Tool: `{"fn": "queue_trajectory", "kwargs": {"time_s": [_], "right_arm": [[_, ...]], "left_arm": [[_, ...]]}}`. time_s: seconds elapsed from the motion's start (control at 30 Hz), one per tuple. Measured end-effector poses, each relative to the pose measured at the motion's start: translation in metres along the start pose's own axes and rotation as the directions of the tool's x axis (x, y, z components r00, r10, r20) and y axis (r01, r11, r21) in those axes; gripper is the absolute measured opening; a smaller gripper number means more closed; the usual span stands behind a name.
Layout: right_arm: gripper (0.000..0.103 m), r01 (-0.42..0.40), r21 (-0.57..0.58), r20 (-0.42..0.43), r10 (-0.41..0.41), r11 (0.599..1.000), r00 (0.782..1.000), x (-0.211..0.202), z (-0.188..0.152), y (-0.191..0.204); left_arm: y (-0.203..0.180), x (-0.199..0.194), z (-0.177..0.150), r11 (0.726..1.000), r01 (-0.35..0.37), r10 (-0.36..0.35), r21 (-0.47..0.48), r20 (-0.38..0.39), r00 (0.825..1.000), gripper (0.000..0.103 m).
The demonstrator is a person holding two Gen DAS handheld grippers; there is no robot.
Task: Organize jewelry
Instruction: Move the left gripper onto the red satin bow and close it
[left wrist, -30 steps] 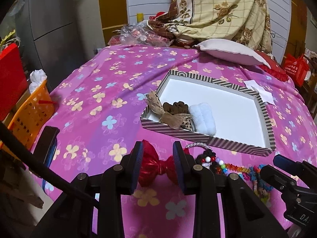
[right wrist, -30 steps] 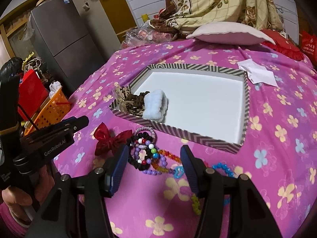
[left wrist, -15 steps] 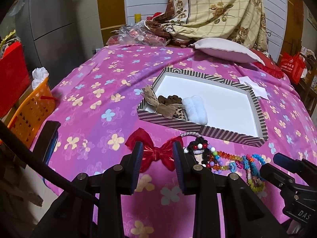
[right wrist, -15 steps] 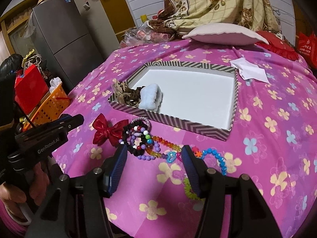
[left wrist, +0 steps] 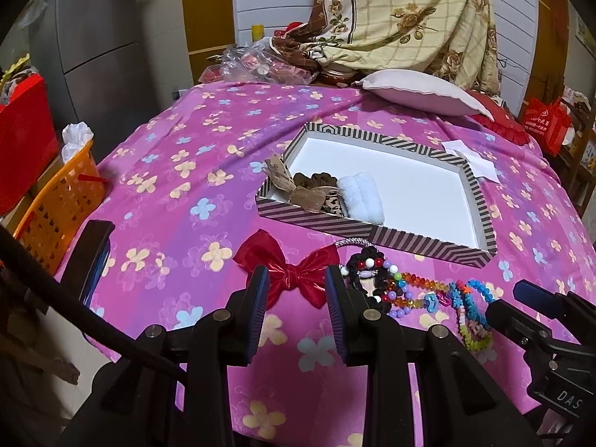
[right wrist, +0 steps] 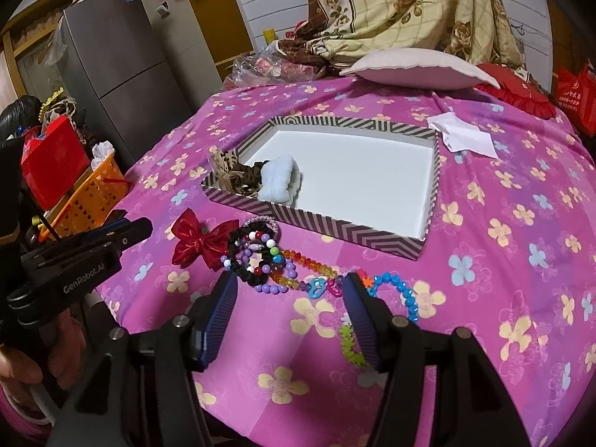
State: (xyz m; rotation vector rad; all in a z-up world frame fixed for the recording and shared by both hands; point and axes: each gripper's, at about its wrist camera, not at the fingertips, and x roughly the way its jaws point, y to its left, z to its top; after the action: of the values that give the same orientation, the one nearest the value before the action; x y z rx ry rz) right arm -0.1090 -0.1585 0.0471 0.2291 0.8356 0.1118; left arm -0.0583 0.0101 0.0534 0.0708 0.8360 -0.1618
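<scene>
A heap of jewelry (right wrist: 268,260) is spread on the flowered cloth (right wrist: 503,260) just in front of the striped tray (right wrist: 335,229): a red bow (right wrist: 201,240) at the left, a black band (right wrist: 242,257) strung round with beads, an orange bead string (right wrist: 305,260), then blue beads (right wrist: 402,290) and green beads (right wrist: 350,342). In the tray's near left corner a brown bow (left wrist: 294,190), a dark scrunchie (left wrist: 316,178) and a white band (left wrist: 363,195) are laid together. The left gripper (left wrist: 296,298) is held open above the red bow, nothing clamped. The right gripper (right wrist: 290,305) is likewise open over the bead strings, nothing clamped. A white paper (right wrist: 462,136) is seen beyond the tray, an orange basket (left wrist: 56,205) off the cloth's left edge
</scene>
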Motion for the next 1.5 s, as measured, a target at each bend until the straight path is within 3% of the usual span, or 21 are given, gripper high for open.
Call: {"fn": "queue_trajectory", "kwargs": {"time_s": [0.5, 0.93, 1.1, 1.3, 1.5], "right_arm": [[0.065, 0.013, -0.007, -0.016, -0.013, 1.000, 1.000, 0.002, -0.002, 0.001], [0.066, 0.031, 0.024, -0.044, -0.030, 0.999, 0.999, 0.010, -0.007, -0.015], [0.066, 0.038, 0.033, -0.067, -0.036, 0.999, 0.997, 0.017, -0.011, -0.019], [0.066, 0.031, 0.020, -0.082, -0.030, 0.999, 0.996, 0.023, -0.012, -0.018], [0.064, 0.011, -0.035, -0.091, -0.014, 0.999, 0.996, 0.037, -0.009, -0.007]], "left_arm": [[0.007, 0.006, -0.002, 0.999, 0.025, -0.027, -0.040, -0.041, 0.999, 0.051], [0.057, 0.023, -0.008, 0.985, 0.005, -0.025, -0.171, -0.117, 0.993, 0.051], [0.071, 0.034, -0.009, 0.972, 0.022, -0.059, -0.233, -0.153, 0.986, 0.051], [0.069, 0.049, -0.008, 0.957, 0.043, -0.098, -0.285, -0.179, 0.979, 0.051], [0.057, 0.057, -0.004, 0.958, 0.068, -0.123, -0.280, -0.184, 0.975, 0.052]]}}
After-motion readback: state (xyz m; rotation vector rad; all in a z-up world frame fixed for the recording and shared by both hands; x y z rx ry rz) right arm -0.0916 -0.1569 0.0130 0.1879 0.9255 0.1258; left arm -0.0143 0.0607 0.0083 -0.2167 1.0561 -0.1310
